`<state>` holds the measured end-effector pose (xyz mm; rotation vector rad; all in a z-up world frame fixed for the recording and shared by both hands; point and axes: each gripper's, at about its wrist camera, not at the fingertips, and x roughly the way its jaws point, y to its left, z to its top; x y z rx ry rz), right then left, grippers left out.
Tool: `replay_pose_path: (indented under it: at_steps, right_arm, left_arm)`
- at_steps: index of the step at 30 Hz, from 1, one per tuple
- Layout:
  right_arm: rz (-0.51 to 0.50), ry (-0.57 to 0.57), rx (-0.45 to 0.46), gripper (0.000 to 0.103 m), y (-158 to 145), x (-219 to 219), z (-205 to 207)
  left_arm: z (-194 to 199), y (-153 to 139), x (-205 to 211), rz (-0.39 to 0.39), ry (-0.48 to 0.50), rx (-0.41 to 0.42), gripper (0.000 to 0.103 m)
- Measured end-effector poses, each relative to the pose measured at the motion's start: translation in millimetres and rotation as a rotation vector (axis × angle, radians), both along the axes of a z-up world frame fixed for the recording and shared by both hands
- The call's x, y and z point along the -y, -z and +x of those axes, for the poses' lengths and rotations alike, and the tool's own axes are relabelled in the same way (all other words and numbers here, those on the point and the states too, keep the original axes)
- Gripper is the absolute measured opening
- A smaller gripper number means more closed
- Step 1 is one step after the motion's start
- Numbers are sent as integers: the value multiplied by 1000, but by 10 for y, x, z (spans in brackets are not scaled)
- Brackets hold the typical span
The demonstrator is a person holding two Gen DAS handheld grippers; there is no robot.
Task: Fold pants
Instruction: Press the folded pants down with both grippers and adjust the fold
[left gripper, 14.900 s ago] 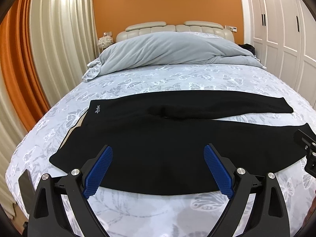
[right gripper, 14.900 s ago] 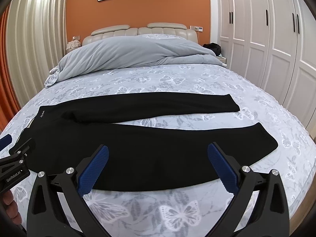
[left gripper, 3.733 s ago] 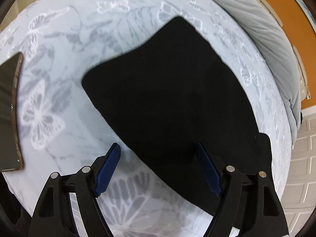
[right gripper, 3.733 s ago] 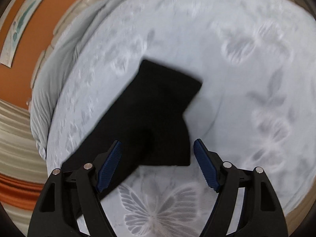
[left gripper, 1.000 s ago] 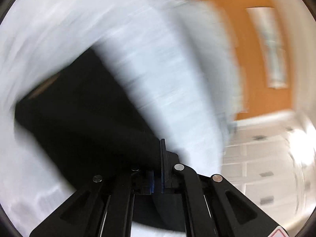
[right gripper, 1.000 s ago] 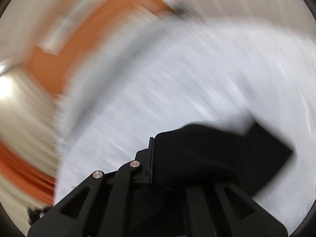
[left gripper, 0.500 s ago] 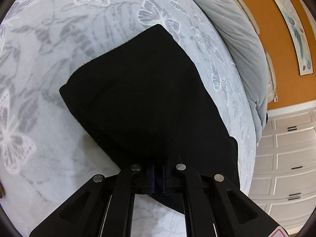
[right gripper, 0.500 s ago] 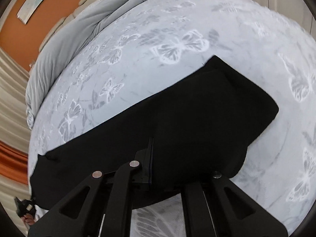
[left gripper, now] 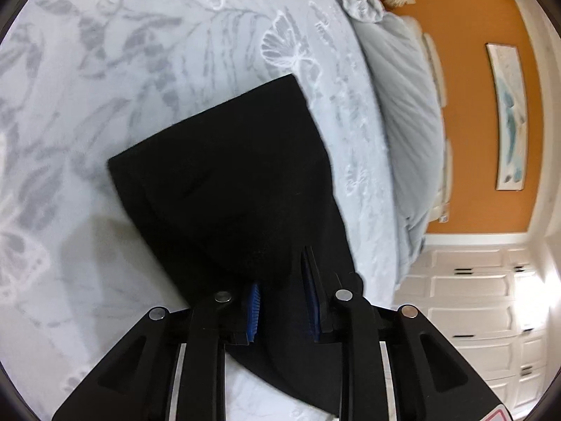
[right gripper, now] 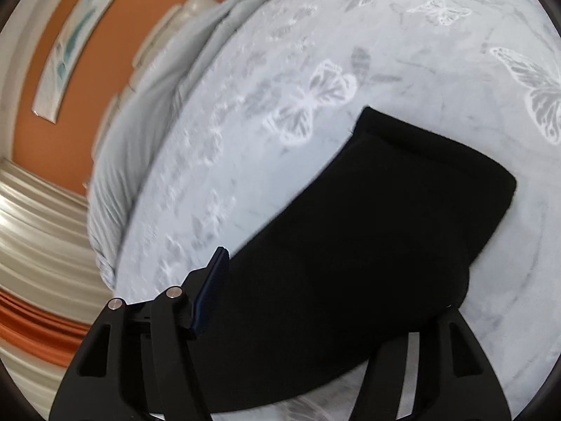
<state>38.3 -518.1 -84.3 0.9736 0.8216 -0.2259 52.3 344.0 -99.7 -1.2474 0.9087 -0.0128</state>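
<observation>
The black pants (left gripper: 228,189) lie folded lengthwise on the butterfly-print bed sheet (left gripper: 87,80). In the left wrist view their waist end points away from me. My left gripper (left gripper: 280,298) is part open, its blue pads (left gripper: 253,308) a small gap apart, with the pants' edge lying between them. In the right wrist view the cuff end of the pants (right gripper: 403,210) lies on the bed sheet (right gripper: 455,52). My right gripper (right gripper: 315,298) is open wide. Its left blue pad (right gripper: 210,287) shows; black cloth hides the right finger.
A grey duvet (left gripper: 403,112) is bunched at the head of the bed, below an orange wall (left gripper: 473,105) with a picture. White wardrobe doors (left gripper: 491,315) stand beside the bed. Pale curtains (right gripper: 42,245) hang on the other side.
Both grippers were shut on the pants half a second ago. Now both have opened, the right wide and the left slightly, and the cloth rests on the bed.
</observation>
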Motion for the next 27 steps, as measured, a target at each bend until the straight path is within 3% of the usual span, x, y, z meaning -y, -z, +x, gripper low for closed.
replay_pose_path:
  at_steps: [1, 2, 3, 4, 5, 9, 10, 12, 15, 21, 24, 27]
  right_arm:
    - [-26, -7, -26, 2, 14, -14, 44]
    - [-77, -27, -81, 4, 21, -36, 140]
    - [-102, -43, -77, 4, -27, -65, 233]
    - [-121, -56, -56, 3, -124, -91, 315]
    - [-151, -84, 15, 3, -401, -146, 479]
    - [-328, -173, 169, 3, -1521, -373, 1218]
    - [-348, -173, 176, 3, -1651, -391, 1341]
    - [-363, -144, 184, 3, -1853, -379, 1673]
    - [-340, -112, 180, 3, -1849, -318, 1926]
    - [-262, -110, 123, 3, -1369, -361, 2372]
    - [-265, -152, 157, 3, -1393, -453, 2353]
    - [-261, -197, 245, 3, -1583, -425, 1934]
  left_arm:
    - [75, -9, 55, 37, 26, -6, 16]
    - [171, -17, 145, 76, 50, -28, 2]
    - [248, -51, 188, 120, 60, -52, 2]
    - [355, -151, 231, 187, 63, -25, 2]
    - [484, -273, 266, 243, 69, -3, 2]
    - [1084, -1131, 367, 241, 91, 170, 2]
    - [1290, -1374, 388, 267, 87, 186, 2]
    - [1512, -1575, 377, 276, 50, 186, 2]
    - [1840, -1527, 296, 232, -11, 126, 2]
    - [2193, -886, 219, 84, -90, 26, 2]
    - [2212, -795, 171, 62, -51, 48, 2]
    - [1909, -966, 109, 107, 69, 135, 2]
